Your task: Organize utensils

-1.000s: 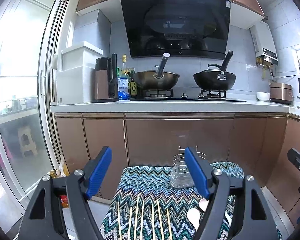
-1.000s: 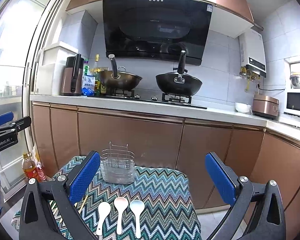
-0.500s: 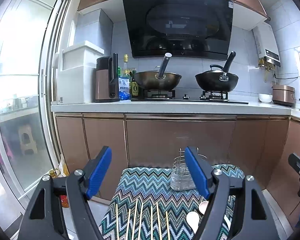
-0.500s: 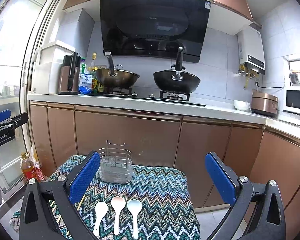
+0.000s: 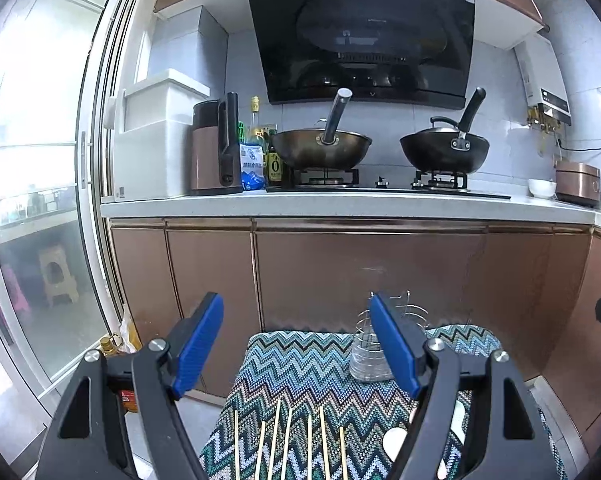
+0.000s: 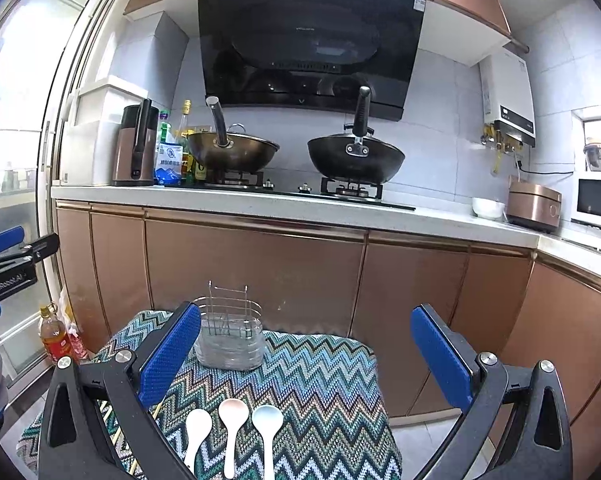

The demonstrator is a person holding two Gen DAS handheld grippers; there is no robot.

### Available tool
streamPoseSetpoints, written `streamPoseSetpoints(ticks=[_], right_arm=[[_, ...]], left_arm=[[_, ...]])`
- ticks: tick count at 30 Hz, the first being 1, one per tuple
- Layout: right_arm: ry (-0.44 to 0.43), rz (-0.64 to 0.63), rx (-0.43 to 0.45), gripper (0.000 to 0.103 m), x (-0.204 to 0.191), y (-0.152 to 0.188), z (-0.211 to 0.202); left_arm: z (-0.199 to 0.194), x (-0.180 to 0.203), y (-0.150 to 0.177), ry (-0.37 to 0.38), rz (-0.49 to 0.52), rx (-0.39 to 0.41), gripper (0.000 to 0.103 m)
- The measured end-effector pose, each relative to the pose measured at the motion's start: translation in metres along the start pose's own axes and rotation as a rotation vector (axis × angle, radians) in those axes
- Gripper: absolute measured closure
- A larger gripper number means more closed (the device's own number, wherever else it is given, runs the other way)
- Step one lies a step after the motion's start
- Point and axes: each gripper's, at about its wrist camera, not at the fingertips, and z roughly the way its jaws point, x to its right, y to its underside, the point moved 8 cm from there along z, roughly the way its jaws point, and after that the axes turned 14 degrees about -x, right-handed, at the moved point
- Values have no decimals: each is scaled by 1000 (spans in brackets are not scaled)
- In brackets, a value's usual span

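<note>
A small table with a zigzag-patterned cloth (image 6: 320, 376) holds a clear utensil holder with a wire rack (image 6: 230, 336) at its far side; the holder also shows in the left wrist view (image 5: 366, 356). Three ceramic spoons lie side by side near me: white (image 6: 196, 428), pink (image 6: 231, 420) and pale blue (image 6: 267, 424). Several wooden chopsticks (image 5: 288, 440) lie in a row on the cloth's left part. My left gripper (image 5: 296, 344) is open and empty above the chopsticks. My right gripper (image 6: 306, 356) is open and empty above the spoons.
Brown kitchen cabinets (image 6: 260, 264) and a white counter with two woks (image 6: 356, 156) stand behind the table. Oil bottles (image 6: 54, 336) stand on the floor at the left by a glass sliding door (image 5: 32, 200). The other gripper shows at the left edge (image 6: 8, 264).
Both cameras have drifted slightly; the table and holder sit a little lower in view. Both grippers stay open and nothing on the cloth has moved.
</note>
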Motion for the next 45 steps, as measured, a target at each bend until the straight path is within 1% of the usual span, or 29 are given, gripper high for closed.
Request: streamPoseSetpoints(ticks=[4, 16, 21, 24, 26, 28, 29, 31, 32, 34, 35, 37, 38, 39, 40, 41, 43, 44, 45], right_arm=[[-1, -19, 6, 0, -3, -4, 1], [-29, -44, -20, 0, -7, -3, 17], [-69, -50, -51, 0, -6, 2, 29], [-86, -46, -83, 1, -1, 8, 39], [-96, -46, -107, 5, 4, 12, 48], [-113, -45, -130, 12, 6, 17, 56], [-132, -43, -149, 14, 8, 20, 62], [-163, -46, -183, 23, 8, 25, 73], [-183, -53, -210, 25, 8, 31, 82], [-211, -68, -253, 35, 6, 39, 96], [-234, -78, -286, 38, 4, 47, 106], [-267, -87, -330, 46, 1, 58, 119], [-289, -91, -357, 49, -2, 65, 127], [-304, -93, -372, 52, -3, 70, 133], [-322, -96, -390, 56, -5, 75, 140], [-343, -101, -412, 58, -8, 81, 147], [-380, -109, -449, 66, -14, 91, 159], [-410, -114, -477, 68, -18, 97, 167], [-435, -114, -497, 70, -20, 102, 173]], left_arm=[[4, 0, 0, -7, 11, -3, 29], [20, -2, 2, -10, 20, -35, 29], [36, -9, 6, 5, 9, -83, 29], [51, -18, 11, 29, -7, -139, 29], [62, -24, 15, 59, -26, -187, 29], [74, -27, 23, 94, -36, -240, 29], [77, -28, 27, 110, -36, -259, 29], [88, -26, 37, 151, -29, -314, 30], [94, -24, 44, 170, -24, -345, 30], [107, -22, 58, 201, -22, -406, 30], [117, -22, 68, 225, -31, -453, 30], [130, -22, 79, 257, -54, -515, 31], [139, -23, 86, 278, -74, -559, 34], [144, -23, 90, 290, -82, -582, 36], [154, -22, 98, 314, -95, -627, 42], [160, -21, 103, 326, -100, -654, 47], [175, -17, 117, 353, -103, -729, 53], [182, -13, 124, 367, -99, -763, 57], [187, -10, 128, 375, -98, -788, 60]])
